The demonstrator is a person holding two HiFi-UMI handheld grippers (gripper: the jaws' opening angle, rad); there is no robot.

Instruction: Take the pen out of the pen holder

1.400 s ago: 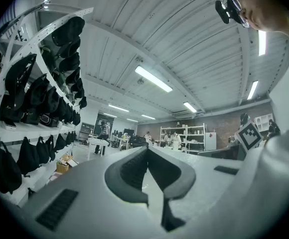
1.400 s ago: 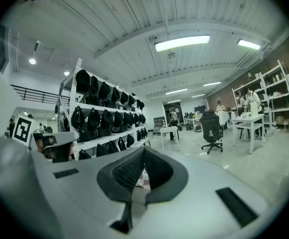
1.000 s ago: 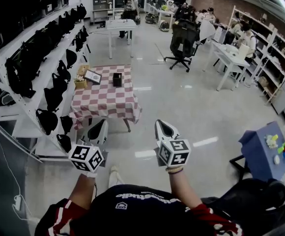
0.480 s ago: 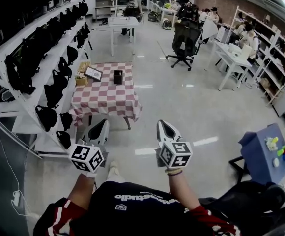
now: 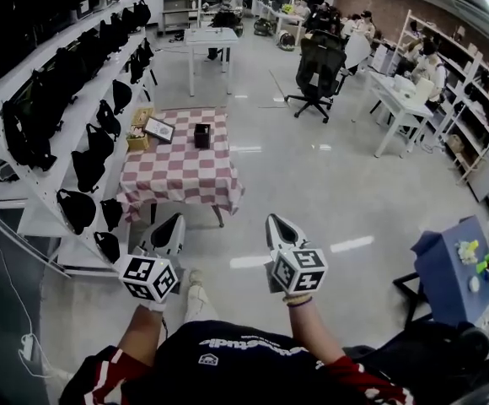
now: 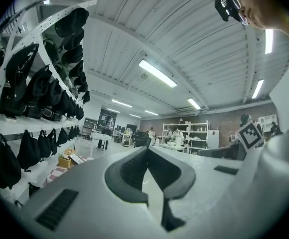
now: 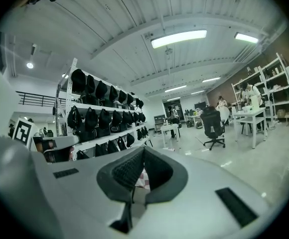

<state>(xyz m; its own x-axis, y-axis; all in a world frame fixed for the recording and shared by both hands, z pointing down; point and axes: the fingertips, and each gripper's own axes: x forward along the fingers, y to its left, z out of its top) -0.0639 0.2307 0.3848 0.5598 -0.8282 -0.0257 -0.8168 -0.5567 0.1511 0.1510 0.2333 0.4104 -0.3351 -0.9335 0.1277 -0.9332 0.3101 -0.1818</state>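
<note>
A black pen holder (image 5: 201,135) stands near the far edge of a table with a red-and-white checked cloth (image 5: 180,174), a few steps ahead of me across the floor. Whether a pen is in it is too small to tell. My left gripper (image 5: 175,220) and right gripper (image 5: 276,221) are held side by side in front of my body, well short of the table. Both are shut and hold nothing. In the left gripper view the left gripper (image 6: 147,149) has its jaws meeting at the tip. The right gripper (image 7: 143,149) looks the same in the right gripper view.
A framed picture (image 5: 159,131) and a small box (image 5: 138,141) sit on the table's left side. A white rack of black bags (image 5: 55,133) runs along the left. A black office chair (image 5: 315,70), white desks (image 5: 398,98) with people and a blue stand (image 5: 452,267) lie ahead and right.
Almost nothing has changed. Both grippers stay shut and sink slightly in the head view, and the view shifts a little toward the table.
</note>
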